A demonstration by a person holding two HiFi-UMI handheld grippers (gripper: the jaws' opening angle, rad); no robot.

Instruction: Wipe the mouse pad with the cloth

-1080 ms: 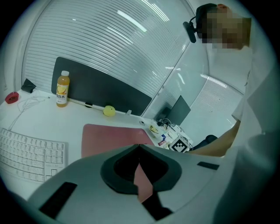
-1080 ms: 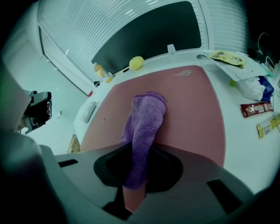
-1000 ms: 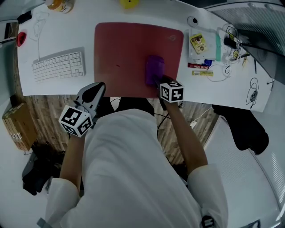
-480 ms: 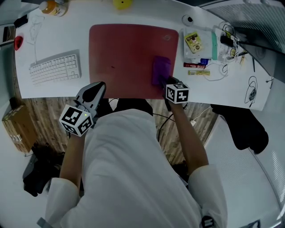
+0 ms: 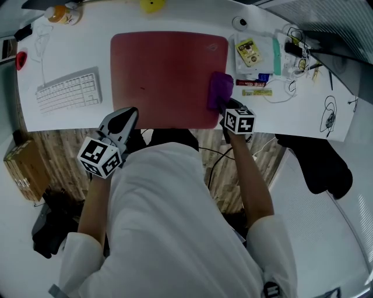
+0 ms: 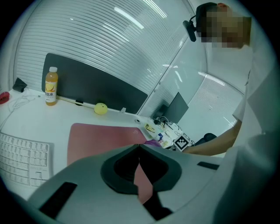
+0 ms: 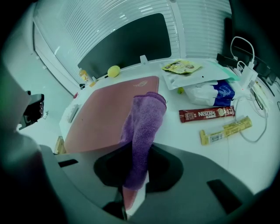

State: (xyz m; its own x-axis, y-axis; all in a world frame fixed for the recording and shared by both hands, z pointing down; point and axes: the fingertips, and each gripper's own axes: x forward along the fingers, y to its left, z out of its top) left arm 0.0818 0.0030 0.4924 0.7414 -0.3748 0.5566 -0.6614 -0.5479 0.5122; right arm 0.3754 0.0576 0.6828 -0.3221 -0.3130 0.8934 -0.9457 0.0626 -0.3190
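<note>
The red mouse pad point(image 5: 163, 75) lies flat on the white desk point(image 5: 291, 110). A purple cloth point(image 5: 220, 90) rests over the pad's right edge, partly on the desk. My right gripper point(image 5: 226, 106) is shut on the cloth's near end. In the right gripper view the cloth point(image 7: 143, 127) runs out from between the jaws along the pad point(image 7: 105, 120) edge. My left gripper point(image 5: 121, 123) hangs at the desk's front edge left of the pad's near corner, shut and holding nothing. The left gripper view shows the shut left gripper point(image 6: 139, 148) and the pad point(image 6: 98, 138) beyond.
A white keyboard point(image 5: 65, 90) sits left of the pad. A juice bottle point(image 5: 61, 11) and a yellow ball point(image 5: 151, 5) stand at the back. Snack packets point(image 5: 249, 51), a coffee stick point(image 7: 205, 113) and cables point(image 5: 294, 55) crowd the right. A box point(image 5: 23, 169) is on the floor.
The right gripper has dragged the cloth rightwards across the pad, from its middle-right to its right edge. The left gripper has stayed where it was.
</note>
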